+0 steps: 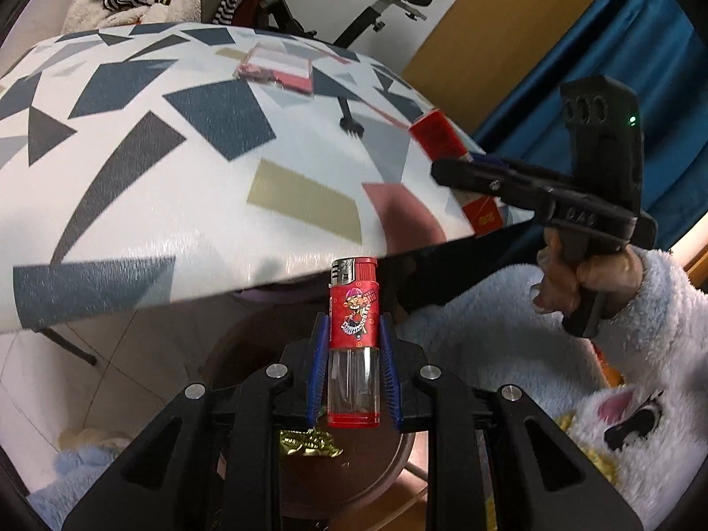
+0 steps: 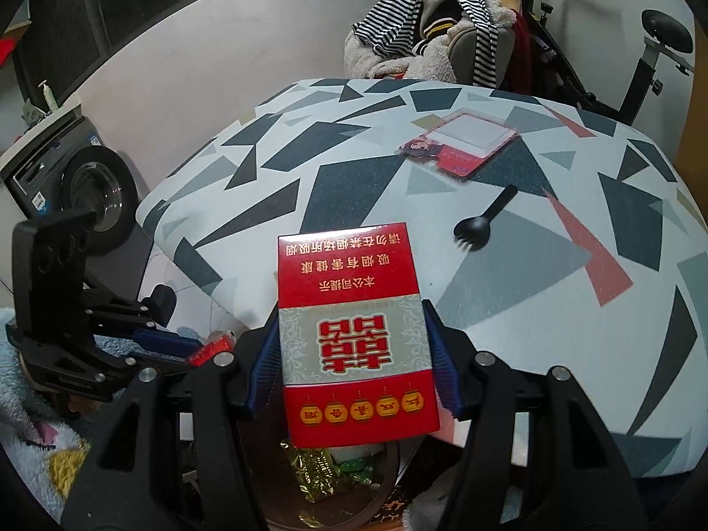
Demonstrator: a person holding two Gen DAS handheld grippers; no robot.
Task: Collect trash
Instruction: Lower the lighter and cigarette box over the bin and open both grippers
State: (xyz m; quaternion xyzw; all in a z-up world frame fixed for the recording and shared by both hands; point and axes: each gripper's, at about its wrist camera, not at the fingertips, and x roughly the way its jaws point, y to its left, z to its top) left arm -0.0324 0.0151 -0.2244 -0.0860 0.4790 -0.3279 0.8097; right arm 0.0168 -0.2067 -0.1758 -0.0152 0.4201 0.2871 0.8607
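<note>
My left gripper is shut on a red lighter, held upright between the blue pads just off the table's near edge. Below it stands a brown round bin with a gold wrapper inside. My right gripper is shut on a red cigarette box, over the same bin at the table's edge. In the left wrist view the right gripper and its box show at the right. In the right wrist view the left gripper shows at the left with the lighter.
On the patterned tablecloth lie a black spork and a red-and-white card pack. A clothes pile and an exercise bike stand behind the table. A washing machine is at the left. A fluffy white sleeve covers the arm.
</note>
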